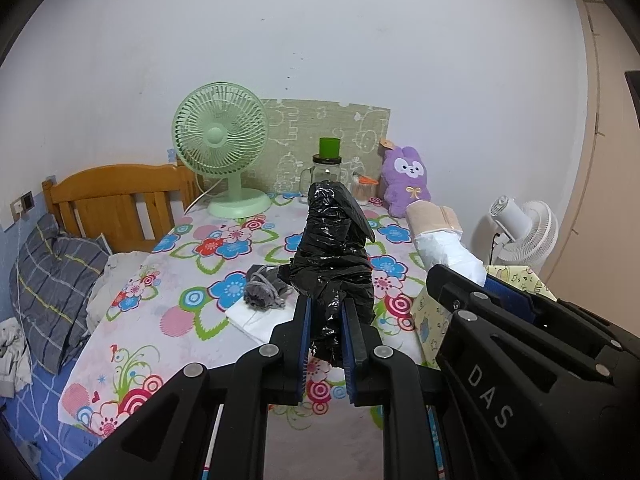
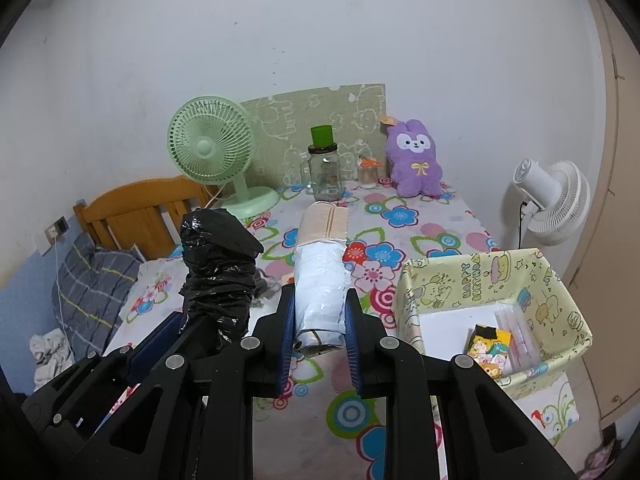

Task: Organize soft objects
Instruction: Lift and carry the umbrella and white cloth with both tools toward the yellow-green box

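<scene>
spreading across both views is the table w/ floral-print white cloth [image 1: 192,320], a wooden bed beside it on the left. sitting at the table's right edge is the yellow cartoon-print open box [image 2: 532,280], holding small packets. standing at the back are the mint green desk fan [image 1: 220,140] & purple plush rabbit [image 2: 416,160]. left gripper [image 1: 325,340] is clamping tight on the crinkled black plastic-wrapped bundle [image 1: 334,248], lifted above the cloth. right gripper [image 2: 320,344] is gripping the white plastic-wrapped roll w/ beige end [image 2: 320,280], jaws partly apart around it, just left of the box.
</scene>
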Motion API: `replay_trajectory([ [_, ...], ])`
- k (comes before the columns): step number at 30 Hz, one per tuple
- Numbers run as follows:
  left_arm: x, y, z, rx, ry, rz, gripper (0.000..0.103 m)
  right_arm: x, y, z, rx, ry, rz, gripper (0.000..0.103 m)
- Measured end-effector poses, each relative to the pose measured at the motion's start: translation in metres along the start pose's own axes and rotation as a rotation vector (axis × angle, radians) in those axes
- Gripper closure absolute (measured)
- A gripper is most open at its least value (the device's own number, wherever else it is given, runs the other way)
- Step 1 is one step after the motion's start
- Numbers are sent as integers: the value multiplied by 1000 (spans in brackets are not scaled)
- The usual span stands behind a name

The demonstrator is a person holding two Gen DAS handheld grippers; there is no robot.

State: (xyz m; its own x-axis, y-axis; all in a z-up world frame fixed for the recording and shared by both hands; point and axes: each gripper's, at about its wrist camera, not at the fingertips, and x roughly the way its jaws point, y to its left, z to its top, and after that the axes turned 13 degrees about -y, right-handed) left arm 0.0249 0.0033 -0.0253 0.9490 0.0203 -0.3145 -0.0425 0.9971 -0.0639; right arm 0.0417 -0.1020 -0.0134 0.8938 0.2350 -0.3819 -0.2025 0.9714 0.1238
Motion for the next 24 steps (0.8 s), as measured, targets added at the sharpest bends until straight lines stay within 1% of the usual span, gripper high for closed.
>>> replay_trajectory([
  [18,26,-51,3,26,9,-70,91,9,-51,11,13,-8,-55,77],
  [24,35,-73,3,40,15,-108,91,12,-74,12,24,-10,-86,77],
])
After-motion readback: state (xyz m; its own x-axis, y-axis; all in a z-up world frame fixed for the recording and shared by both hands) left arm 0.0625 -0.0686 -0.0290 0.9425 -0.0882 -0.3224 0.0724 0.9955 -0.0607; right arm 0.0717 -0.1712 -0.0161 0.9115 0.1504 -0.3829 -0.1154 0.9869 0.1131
